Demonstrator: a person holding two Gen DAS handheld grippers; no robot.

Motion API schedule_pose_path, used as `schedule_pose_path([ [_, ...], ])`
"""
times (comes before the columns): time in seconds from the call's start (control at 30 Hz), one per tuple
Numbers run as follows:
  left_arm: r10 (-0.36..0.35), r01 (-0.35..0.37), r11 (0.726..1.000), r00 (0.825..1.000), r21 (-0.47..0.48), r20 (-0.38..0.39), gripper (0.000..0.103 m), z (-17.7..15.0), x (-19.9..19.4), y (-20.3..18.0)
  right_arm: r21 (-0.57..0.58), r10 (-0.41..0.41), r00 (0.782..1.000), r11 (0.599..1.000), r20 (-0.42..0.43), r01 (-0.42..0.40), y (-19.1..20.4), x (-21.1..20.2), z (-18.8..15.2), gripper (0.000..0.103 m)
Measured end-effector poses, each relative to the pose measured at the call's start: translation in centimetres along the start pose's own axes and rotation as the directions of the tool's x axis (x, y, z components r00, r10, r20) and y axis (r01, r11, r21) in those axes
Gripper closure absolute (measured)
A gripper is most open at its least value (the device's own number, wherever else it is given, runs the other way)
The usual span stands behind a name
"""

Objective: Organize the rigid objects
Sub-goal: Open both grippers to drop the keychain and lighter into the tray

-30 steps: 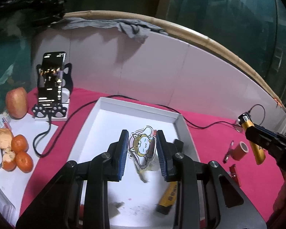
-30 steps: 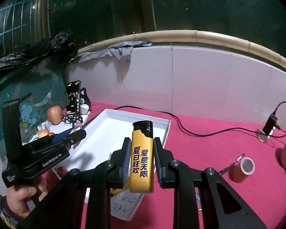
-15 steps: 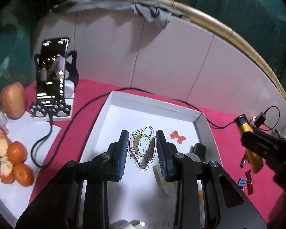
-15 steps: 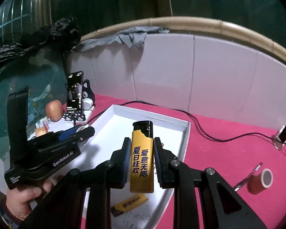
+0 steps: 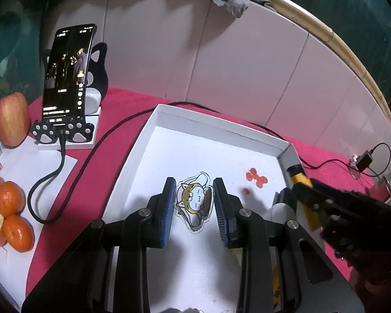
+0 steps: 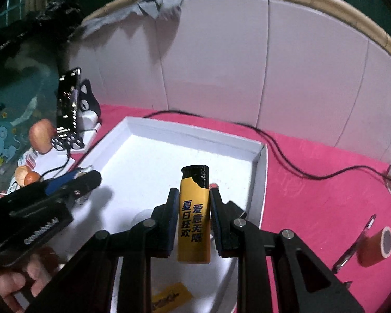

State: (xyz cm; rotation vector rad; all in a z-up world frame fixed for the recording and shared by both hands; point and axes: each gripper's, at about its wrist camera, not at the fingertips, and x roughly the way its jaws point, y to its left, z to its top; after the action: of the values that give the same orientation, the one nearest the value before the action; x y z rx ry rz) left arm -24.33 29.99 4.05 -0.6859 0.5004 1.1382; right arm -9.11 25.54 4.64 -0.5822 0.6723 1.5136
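My left gripper [image 5: 194,203] is shut on a flat cartoon cat charm [image 5: 194,201] and holds it over the white tray [image 5: 216,125]. My right gripper [image 6: 194,219] is shut on a yellow lighter [image 6: 194,219] with a black cap, upright above the tray's right side [image 6: 262,182]. The right gripper and lighter also show at the right of the left wrist view [image 5: 299,180]. Small red beads [image 5: 255,178] lie on the tray floor. A second yellow lighter [image 6: 169,296] lies in the tray below the right gripper.
A phone on a cat-shaped stand [image 5: 67,78] stands left of the tray, with an apple [image 5: 10,117] and oranges [image 5: 9,216]. A black cable [image 6: 299,156] crosses the red cloth. An orange tape roll [image 6: 376,245] and a metal tool [image 6: 357,245] lie to the right. A white wall stands behind.
Both grippers have moved forward and lower over the tray, keeping hold of the charm and the lighter. The right gripper has come in from the right, over the tray's right side.
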Motion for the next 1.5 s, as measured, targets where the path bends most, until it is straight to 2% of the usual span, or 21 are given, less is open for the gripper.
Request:
schedule_pose_path([
  [0.23,0.003,-0.003,1.000,1.000,-0.009,-0.003,0.075,-0.1,0.1,0.2,-0.005,0.057,0.998,0.998,-0.036,-0.057,1.7,1.3,-0.4,0.080],
  [0.4,-0.007,0.007,1.000,1.000,-0.016,0.009,0.075,0.0,-0.4,0.2,-0.039,0.055,0.998,0.998,0.006,-0.055,3.0,0.6,-0.2,0.079],
  [0.43,-0.008,0.008,1.000,1.000,-0.017,0.011,0.070,0.0,-0.5,0.2,-0.048,0.046,0.999,0.998,0.016,-0.046,3.1,0.2,-0.2,0.079],
  [0.47,-0.010,0.010,1.000,1.000,-0.020,0.013,0.062,0.0,-0.6,0.2,-0.049,0.041,0.999,0.998,0.024,-0.039,3.0,0.1,-0.2,0.072],
  [0.5,0.014,-0.013,0.999,1.000,-0.029,0.025,0.058,0.0,-1.0,0.3,-0.046,0.028,0.999,0.999,0.039,-0.026,2.9,-0.3,-0.3,0.054],
  [0.53,0.031,-0.030,0.999,0.999,-0.039,0.040,0.043,0.0,-1.3,0.5,-0.032,-0.007,0.998,0.999,0.061,0.008,2.6,-0.7,-0.4,0.046],
  [0.57,0.054,-0.050,0.997,0.997,-0.059,0.062,0.020,0.0,-1.8,0.9,-0.013,-0.018,0.997,1.000,0.075,0.019,2.2,-0.9,-0.5,0.032],
  [0.6,0.061,-0.055,0.995,0.995,-0.078,0.076,0.009,0.0,-2.2,1.3,0.012,-0.020,0.996,1.000,0.086,0.019,1.6,-1.2,-0.7,0.019],
  [0.63,0.067,-0.059,0.994,0.994,-0.092,0.085,0.000,-0.1,-2.6,1.6,0.036,-0.017,0.996,0.999,0.092,0.014,1.0,-1.5,-0.9,0.014],
  [0.87,0.106,-0.093,0.992,0.983,-0.091,0.153,0.000,-0.5,-5.9,1.4,0.097,-0.020,0.992,0.995,0.127,0.007,-0.3,-3.5,-2.2,0.012],
  [1.23,0.072,-0.068,0.997,0.978,-0.025,0.196,0.000,-1.1,-8.8,-1.5,0.126,-0.017,0.989,0.992,0.149,-0.002,-1.7,-5.3,-3.8,0.012],
  [1.33,0.048,-0.052,0.998,0.981,0.016,0.188,0.000,-1.4,-8.7,-2.9,0.140,-0.033,0.986,0.990,0.166,0.009,-3.3,-6.5,-4.4,0.012],
  [1.5,-0.007,-0.009,0.995,0.987,0.104,0.159,0.000,-2.5,-8.2,-5.9,0.213,-0.106,0.980,0.975,0.166,0.069,-8.5,-8.5,-6.5,0.012],
])
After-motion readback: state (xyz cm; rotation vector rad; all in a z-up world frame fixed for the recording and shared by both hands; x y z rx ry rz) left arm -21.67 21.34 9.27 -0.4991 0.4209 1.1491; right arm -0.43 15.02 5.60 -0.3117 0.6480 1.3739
